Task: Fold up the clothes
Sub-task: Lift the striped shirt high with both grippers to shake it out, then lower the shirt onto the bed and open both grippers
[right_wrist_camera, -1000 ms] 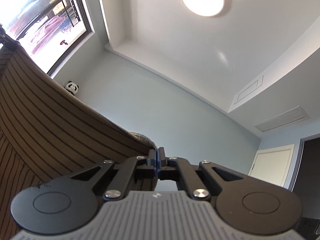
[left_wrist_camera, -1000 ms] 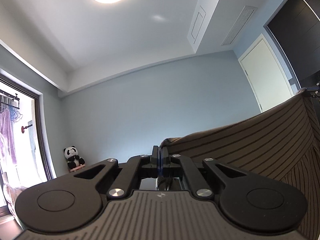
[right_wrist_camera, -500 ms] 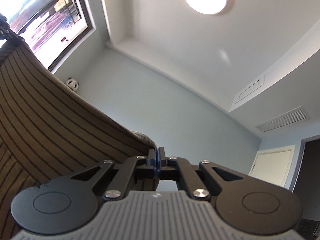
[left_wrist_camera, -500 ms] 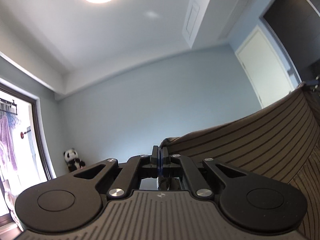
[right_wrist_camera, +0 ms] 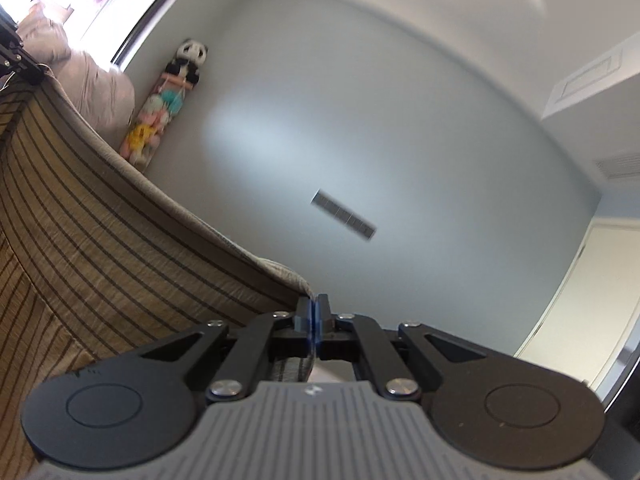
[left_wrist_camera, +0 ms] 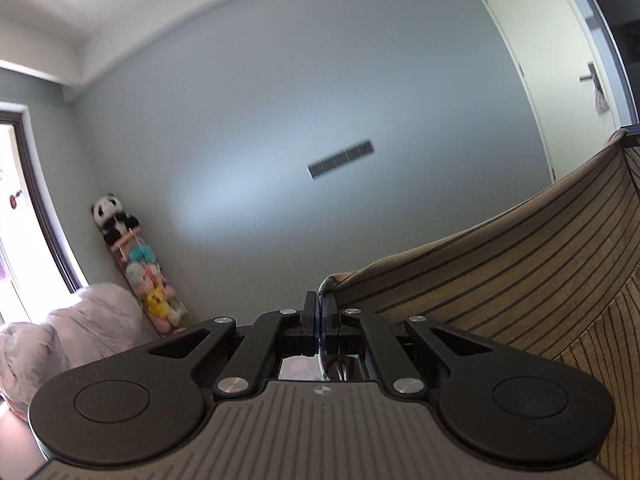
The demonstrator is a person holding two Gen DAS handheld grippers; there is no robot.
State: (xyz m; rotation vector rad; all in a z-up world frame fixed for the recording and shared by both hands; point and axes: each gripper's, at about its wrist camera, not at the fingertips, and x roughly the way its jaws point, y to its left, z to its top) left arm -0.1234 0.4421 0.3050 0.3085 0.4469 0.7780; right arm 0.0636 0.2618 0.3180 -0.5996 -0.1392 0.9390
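Both grippers, left gripper [left_wrist_camera: 320, 312] and right gripper [right_wrist_camera: 313, 316], are clamped tight on a striped brown garment's [left_wrist_camera: 520, 264] top edge.

The garment [left_wrist_camera: 520, 280] is tan-brown with thin dark stripes and a plain paler hem. Each hand-held gripper, the left [left_wrist_camera: 320, 308] and the right [right_wrist_camera: 315, 312], is black with blue pads, silver screw heads and a ribbed grey body. The wall [left_wrist_camera: 280, 120] is pale blue-grey with a dark slatted vent [left_wrist_camera: 341, 159]. The panda toy [left_wrist_camera: 110, 216] is black and white above pastel pink, teal and yellow plush toys [left_wrist_camera: 150, 284]. The bedding [left_wrist_camera: 76, 328] is dusty pink; the door [left_wrist_camera: 532, 52] is off-white.
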